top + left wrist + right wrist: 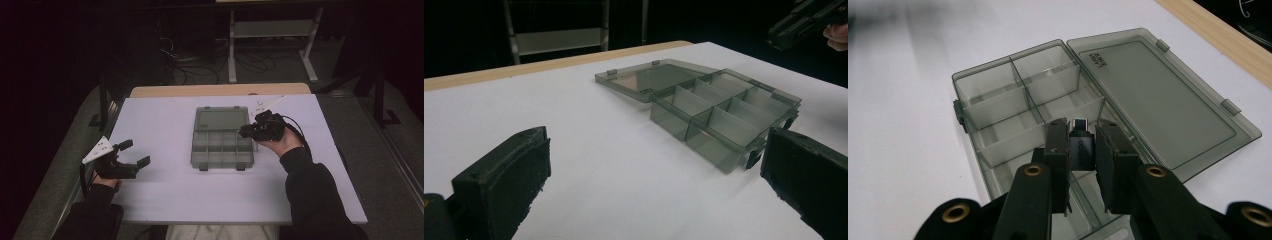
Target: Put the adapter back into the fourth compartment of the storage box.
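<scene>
Left gripper [131,153]: jaws spread wide, nothing between them, low over the white surface [165,185].
Right gripper [1082,150]: jaws clamped on a small dark adapter [1081,145].
Adapter: between the jaws, above the organizer box [998,100], over a compartment near the hinge.
Lid [1158,95]: beyond the jaws, open flat.

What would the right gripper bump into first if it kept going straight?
Probably the open organizer box: the right gripper, shut on a small adapter, points down at its compartments, though depth is hard to judge.
</scene>
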Demonstrator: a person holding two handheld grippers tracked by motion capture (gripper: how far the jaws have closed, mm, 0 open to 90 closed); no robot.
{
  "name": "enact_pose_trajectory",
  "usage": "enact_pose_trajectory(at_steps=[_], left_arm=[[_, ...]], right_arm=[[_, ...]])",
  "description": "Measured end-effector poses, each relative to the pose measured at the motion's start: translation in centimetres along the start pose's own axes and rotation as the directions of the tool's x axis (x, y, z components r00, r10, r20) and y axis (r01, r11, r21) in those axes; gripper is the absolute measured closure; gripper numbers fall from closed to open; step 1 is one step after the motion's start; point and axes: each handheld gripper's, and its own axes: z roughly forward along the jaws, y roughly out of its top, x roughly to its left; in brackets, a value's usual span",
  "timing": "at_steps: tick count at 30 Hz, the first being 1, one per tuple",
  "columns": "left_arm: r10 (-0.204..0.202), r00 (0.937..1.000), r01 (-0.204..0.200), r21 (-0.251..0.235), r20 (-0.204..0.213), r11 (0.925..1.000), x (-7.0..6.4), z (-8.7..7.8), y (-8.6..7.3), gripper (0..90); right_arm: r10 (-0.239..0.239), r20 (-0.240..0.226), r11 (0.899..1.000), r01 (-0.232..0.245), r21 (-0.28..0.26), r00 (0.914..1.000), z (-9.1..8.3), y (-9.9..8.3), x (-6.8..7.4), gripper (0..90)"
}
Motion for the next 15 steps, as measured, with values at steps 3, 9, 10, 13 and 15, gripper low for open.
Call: enact_pose_trajectory(at_steps=[3, 9, 10, 13, 15], left_arm=[[0.0, 1.0, 0.0, 0.0, -0.001, 1.0, 0.0, 0.0, 0.0, 0.0], [0.002, 1.0, -0.002, 0.001, 0.0, 1.0, 0.0, 0.0, 0.0, 0.0], [0.001, 1.0, -0.001, 0.0, 0.0, 1.0, 0.0, 0.0, 0.0, 0.0], [0.001, 1.0, -0.001, 0.0, 0.0, 1.0, 0.0, 0.0, 0.0, 0.0], [0.001, 1.0, -0.001, 0.0, 0.0, 1.0, 0.0, 0.0, 0.0, 0.0]], right_arm=[[0.005, 0.004, 1.0, -0.005, 0.005, 1.0, 0.2, -0.1, -0.3, 75.3], [0.019, 0.006, 1.0, -0.019, 0.019, 0.9998, 0.7, -0.3, -0.8, 75.3], [0.019, 0.006, 1.0, -0.019, 0.019, 0.9998, 0.7, -0.3, -0.8, 75.3], [0.025, 0.009, 0.999, -0.025, 0.025, 0.9997, 1.1, -0.4, -1.0, 75.3], [0.028, 0.009, 0.999, -0.028, 0.027, 0.9996, 1.2, -0.5, -1.1, 75.3]])
